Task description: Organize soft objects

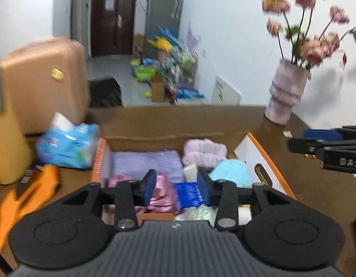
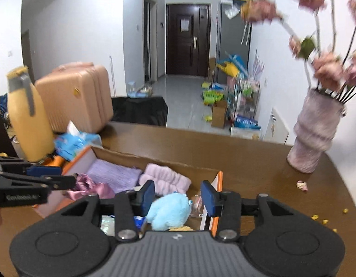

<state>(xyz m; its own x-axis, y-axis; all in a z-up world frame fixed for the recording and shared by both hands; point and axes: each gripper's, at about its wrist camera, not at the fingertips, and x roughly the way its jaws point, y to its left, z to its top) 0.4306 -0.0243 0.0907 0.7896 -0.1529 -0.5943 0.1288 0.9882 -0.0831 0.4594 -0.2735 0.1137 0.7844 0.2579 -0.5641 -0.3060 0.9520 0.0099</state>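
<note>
An open cardboard box (image 1: 168,136) with orange edges stands on the brown table. Inside lie a folded purple towel (image 1: 145,161), a fluffy pink roll (image 1: 204,151), a light blue plush toy (image 1: 231,173), a crumpled pink satin cloth (image 1: 164,194) and a blue packet (image 1: 188,195). My left gripper (image 1: 176,188) hangs open over the box's near end, nothing between its pads. My right gripper (image 2: 178,198) is open above the blue plush toy (image 2: 168,211), which shows in the gap, untouched. Each gripper shows at the edge of the other's view: right gripper (image 1: 302,139), left gripper (image 2: 60,176).
A ribbed pink vase (image 2: 314,138) of pink flowers stands at the table's far right, with petals and crumbs near it. Left of the box lie a blue tissue pack (image 1: 67,147), an orange cloth (image 1: 28,196) and a yellow bottle (image 2: 28,115). A pink suitcase (image 2: 81,94) stands behind.
</note>
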